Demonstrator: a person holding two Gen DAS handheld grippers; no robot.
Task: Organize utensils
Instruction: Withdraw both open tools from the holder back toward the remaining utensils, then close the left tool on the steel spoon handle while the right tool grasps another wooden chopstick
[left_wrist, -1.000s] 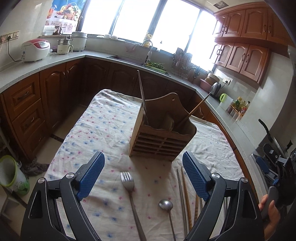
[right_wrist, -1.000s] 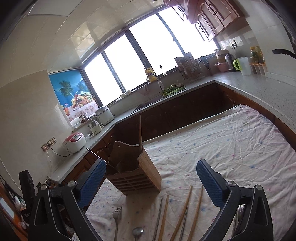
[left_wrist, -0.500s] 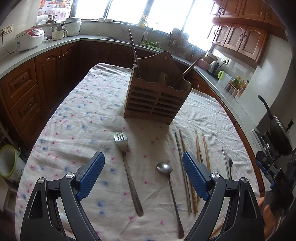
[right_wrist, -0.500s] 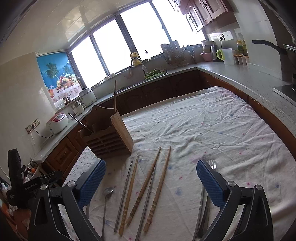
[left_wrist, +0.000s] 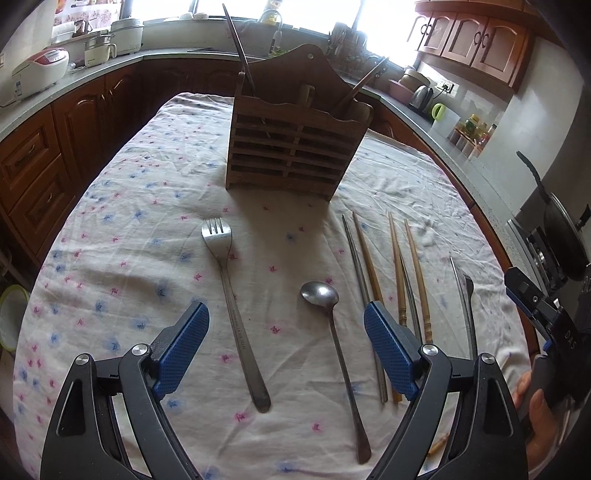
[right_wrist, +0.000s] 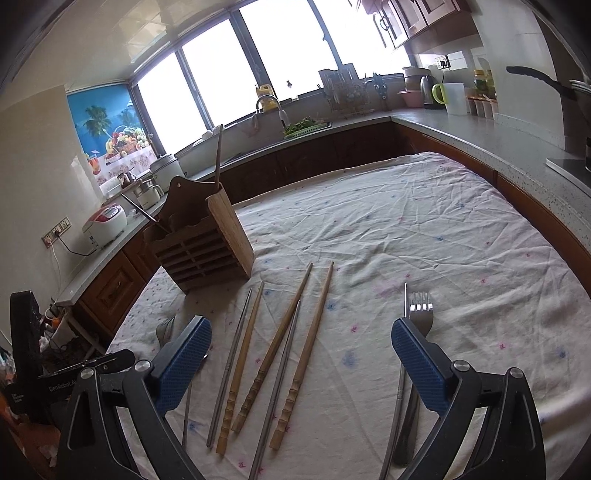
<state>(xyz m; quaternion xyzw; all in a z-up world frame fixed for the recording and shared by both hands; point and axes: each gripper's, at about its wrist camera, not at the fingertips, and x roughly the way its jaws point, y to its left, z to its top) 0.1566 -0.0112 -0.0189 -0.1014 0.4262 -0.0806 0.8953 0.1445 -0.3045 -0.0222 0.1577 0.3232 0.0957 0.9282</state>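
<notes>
A wooden slatted utensil holder (left_wrist: 291, 147) stands upright on the flowered tablecloth, with a few sticks in it; it also shows in the right wrist view (right_wrist: 207, 251). A fork (left_wrist: 229, 295) and a spoon (left_wrist: 332, 325) lie in front of my left gripper (left_wrist: 286, 343), which is open and empty above them. Several wooden and metal chopsticks (right_wrist: 280, 350) lie between the fingers of my right gripper (right_wrist: 301, 354), open and empty. A second fork (right_wrist: 415, 332) and a metal chopstick lie by its right finger.
The table (right_wrist: 424, 229) is ringed by kitchen counters (right_wrist: 480, 129) with wooden cabinets. A rice cooker (left_wrist: 37, 70), kettle (right_wrist: 428, 90) and sink (right_wrist: 303, 127) stand on them. A pan (left_wrist: 561, 229) sits on the stove at right.
Both grippers have tilted downward and drawn back, so the utensils on the cloth now lie between the fingers. The holder looks farther away. Both grippers stay open.
</notes>
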